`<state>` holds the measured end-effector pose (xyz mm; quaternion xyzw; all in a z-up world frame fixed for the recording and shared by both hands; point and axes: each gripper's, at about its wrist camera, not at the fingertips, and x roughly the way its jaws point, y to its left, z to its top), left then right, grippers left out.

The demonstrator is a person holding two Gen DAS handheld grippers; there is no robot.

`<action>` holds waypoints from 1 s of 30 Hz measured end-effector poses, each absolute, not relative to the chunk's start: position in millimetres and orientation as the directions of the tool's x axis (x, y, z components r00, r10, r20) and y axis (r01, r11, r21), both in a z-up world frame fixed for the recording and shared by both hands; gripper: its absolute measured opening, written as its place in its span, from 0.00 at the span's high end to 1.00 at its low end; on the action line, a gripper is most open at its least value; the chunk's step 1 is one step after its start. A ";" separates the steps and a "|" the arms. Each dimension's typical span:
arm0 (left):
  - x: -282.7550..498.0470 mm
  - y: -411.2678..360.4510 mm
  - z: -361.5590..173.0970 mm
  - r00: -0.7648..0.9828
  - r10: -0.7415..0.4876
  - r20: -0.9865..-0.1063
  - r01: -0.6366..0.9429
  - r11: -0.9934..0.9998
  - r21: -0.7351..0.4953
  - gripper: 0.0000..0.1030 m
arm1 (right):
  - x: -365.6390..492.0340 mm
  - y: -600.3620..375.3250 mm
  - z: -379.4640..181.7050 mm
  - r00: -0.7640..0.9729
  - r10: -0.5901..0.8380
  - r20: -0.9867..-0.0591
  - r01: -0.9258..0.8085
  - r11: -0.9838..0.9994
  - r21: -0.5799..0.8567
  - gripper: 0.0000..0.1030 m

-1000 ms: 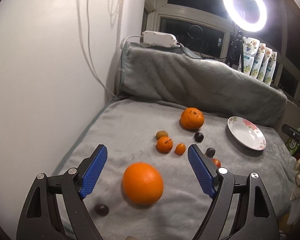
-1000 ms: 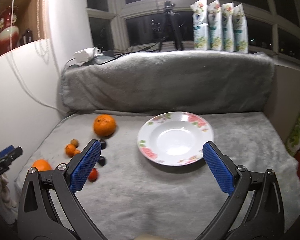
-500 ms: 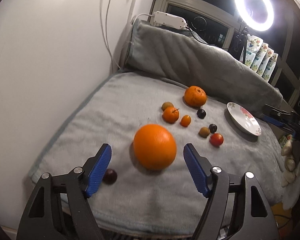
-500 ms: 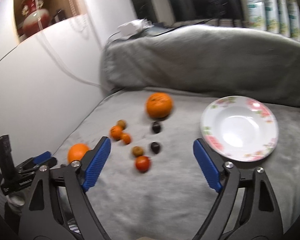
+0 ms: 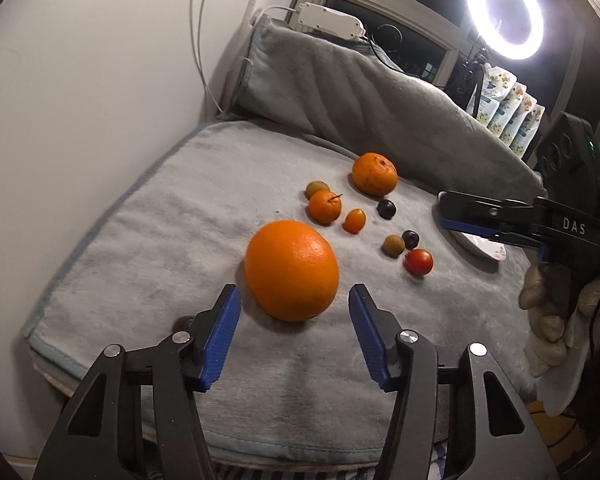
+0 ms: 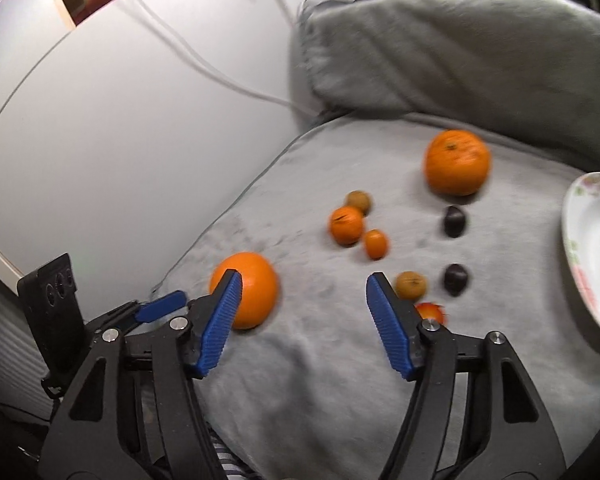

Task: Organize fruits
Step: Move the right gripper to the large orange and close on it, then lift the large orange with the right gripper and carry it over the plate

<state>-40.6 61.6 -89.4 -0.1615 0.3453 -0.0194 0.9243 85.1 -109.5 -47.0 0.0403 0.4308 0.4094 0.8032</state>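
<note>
left tool (image 5: 294,322) nearer orange (image 5: 291,270); "das"

A grey fleece blanket (image 5: 148,264) covers the surface and rises over a raised back (image 5: 380,92) at the far side. On the left stands a white wall (image 5: 80,80) with thin white cables (image 5: 204,64) running down it. A white power strip (image 5: 328,22) sits on the far ledge. A lit ring light (image 5: 505,13) glows at the far right, above a row of printed pouches (image 5: 508,114). A dark window (image 5: 400,48) lies behind.
</note>
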 end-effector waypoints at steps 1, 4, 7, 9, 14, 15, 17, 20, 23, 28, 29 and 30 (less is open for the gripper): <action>-39.0 60.9 -90.5 0.759 -0.151 -0.633 -0.075 0.946 -0.315 0.46 | 85.7 -104.0 -49.7 0.281 0.693 -0.664 -0.628 0.656 0.418 0.34; -36.5 61.1 -93.0 0.757 -0.158 -0.634 -0.072 0.944 -0.321 0.47 | 86.8 -85.4 -57.9 0.256 0.697 -0.670 -0.652 0.636 0.412 0.35; -34.1 61.5 -95.3 0.752 -0.162 -0.639 -0.072 0.943 -0.324 0.47 | 90.6 -70.2 -68.4 0.198 0.709 -0.677 -0.653 0.611 0.448 0.35; -32.9 61.6 -96.6 0.749 -0.167 -0.641 -0.071 0.942 -0.328 0.47 | 93.7 -60.1 -73.8 0.159 0.715 -0.681 -0.651 0.594 0.472 0.35; -28.6 60.0 -98.9 0.744 -0.172 -0.646 -0.066 0.943 -0.327 0.47 | 95.4 -42.5 -86.7 0.094 0.722 -0.685 -0.646 0.568 0.510 0.35; -28.2 60.0 -99.3 0.743 -0.172 -0.646 -0.066 0.943 -0.327 0.47 | 96.2 -39.8 -88.8 0.082 0.723 -0.686 -0.645 0.563 0.517 0.35; -27.2 60.2 -100.5 0.741 -0.175 -0.648 -0.067 0.941 -0.331 0.47 | 98.1 -34.3 -93.0 0.063 0.723 -0.688 -0.639 0.559 0.529 0.35; -27.2 59.6 -102.0 0.738 -0.175 -0.652 -0.068 0.942 -0.330 0.47 | 100.6 -28.1 -98.3 0.035 0.727 -0.686 -0.626 0.551 0.552 0.35; -26.7 59.9 -104.4 0.732 -0.179 -0.658 -0.070 0.940 -0.334 0.47 | 100.3 -24.5 -100.5 0.019 0.725 -0.689 -0.626 0.546 0.557 0.35; -20.6 58.4 -107.3 0.724 -0.183 -0.665 -0.072 0.939 -0.336 0.47 | 102.1 -15.6 -104.8 0.001 0.716 -0.698 -0.628 0.544 0.557 0.35; -20.3 58.4 -107.8 0.723 -0.184 -0.666 -0.071 0.939 -0.336 0.47 | 102.7 -14.6 -105.3 -0.002 0.718 -0.696 -0.627 0.542 0.560 0.35; -19.6 58.3 -108.4 0.722 -0.184 -0.667 -0.070 0.940 -0.335 0.47 | 103.3 -13.7 -105.8 -0.007 0.719 -0.695 -0.625 0.539 0.564 0.35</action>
